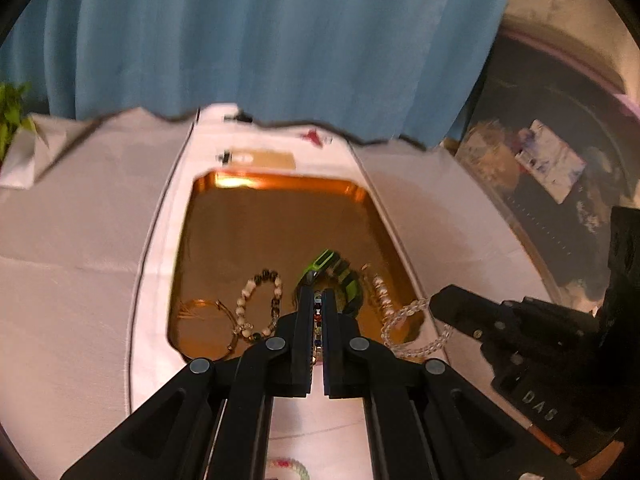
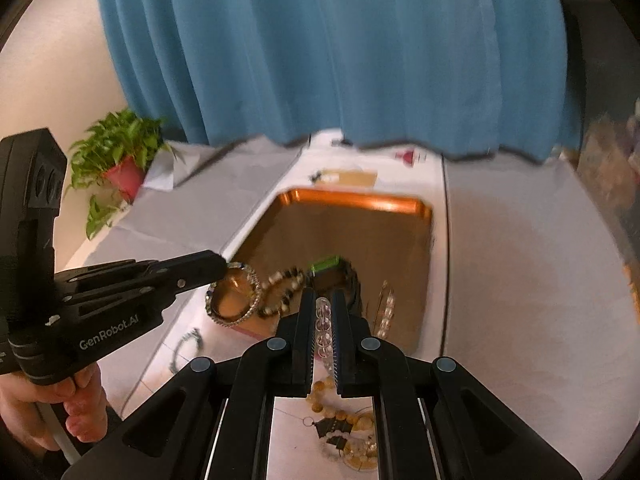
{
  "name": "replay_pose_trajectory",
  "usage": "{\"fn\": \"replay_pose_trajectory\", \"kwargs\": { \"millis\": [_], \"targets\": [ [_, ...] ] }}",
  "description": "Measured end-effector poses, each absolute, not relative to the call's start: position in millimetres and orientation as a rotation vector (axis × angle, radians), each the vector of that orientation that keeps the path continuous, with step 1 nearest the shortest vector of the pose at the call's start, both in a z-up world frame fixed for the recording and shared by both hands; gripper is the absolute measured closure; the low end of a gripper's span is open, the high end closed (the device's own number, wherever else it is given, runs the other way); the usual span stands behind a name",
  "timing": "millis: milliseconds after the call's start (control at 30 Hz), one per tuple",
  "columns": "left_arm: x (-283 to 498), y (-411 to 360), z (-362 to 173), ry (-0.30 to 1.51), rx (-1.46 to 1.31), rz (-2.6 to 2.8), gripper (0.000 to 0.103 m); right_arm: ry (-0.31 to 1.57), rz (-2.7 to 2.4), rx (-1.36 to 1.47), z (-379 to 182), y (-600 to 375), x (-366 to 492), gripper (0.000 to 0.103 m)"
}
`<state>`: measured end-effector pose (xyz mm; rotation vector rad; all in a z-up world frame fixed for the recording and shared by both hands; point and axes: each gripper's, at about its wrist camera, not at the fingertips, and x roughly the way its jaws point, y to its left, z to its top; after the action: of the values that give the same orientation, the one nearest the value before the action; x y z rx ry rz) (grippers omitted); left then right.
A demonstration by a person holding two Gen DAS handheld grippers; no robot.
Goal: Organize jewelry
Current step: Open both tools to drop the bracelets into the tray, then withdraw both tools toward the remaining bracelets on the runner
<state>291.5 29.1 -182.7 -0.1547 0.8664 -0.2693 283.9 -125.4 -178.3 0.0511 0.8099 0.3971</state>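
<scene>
Clear-beaded bracelet pinched between right gripper fingers, above copper tray.

Copper tray sits on the white counter, its near end full: a black-and-white bead bracelet, thin gold wire bangle, green-and-black band. Clear bead bracelet hangs over the tray's right rim; amber bead strand lies nearer.

glossy copper metal tray, matt white cloth
</scene>
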Motion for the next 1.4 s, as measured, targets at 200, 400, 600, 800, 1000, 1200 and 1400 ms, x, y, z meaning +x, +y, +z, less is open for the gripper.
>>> {"fn": "replay_pose_trajectory", "kwargs": {
  "millis": [200, 400, 600, 800, 1000, 1200, 1400],
  "targets": [
    [312, 23, -227, 0.951, -0.17, -0.262, 0.102, 0.901, 0.382, 0.06, -227, -126, 305, 0.095],
    [319, 13, -249, 0.987, -0.127, -0.26, 0.102, 0.944, 0.327, 0.003, -256, -123, 319, 0.095],
    [318, 0, -259, 1.037, -0.087, -0.3, 0.097, 0.947, 0.341, 0.032, -264, -124, 320, 0.094],
    [293, 10, -234, 0.972, -0.078, -0.213, 0.03, 0.937, 0.324, 0.112, -250, -142, 298, 0.072],
    [244, 50, -202, 0.885, -0.187, -0.186, 0.017, 0.854, 0.305, 0.133, -223, -172, 245, 0.038],
    [201, 75, -209, 0.907, -0.254, -0.141, 0.017, 0.766, 0.269, 0.177, -214, -195, 186, 0.037],
    [162, 80, -218, 0.902, -0.272, -0.143, 0.017, 0.742, 0.253, 0.212, -228, -200, 143, 0.037]
  ]
}}
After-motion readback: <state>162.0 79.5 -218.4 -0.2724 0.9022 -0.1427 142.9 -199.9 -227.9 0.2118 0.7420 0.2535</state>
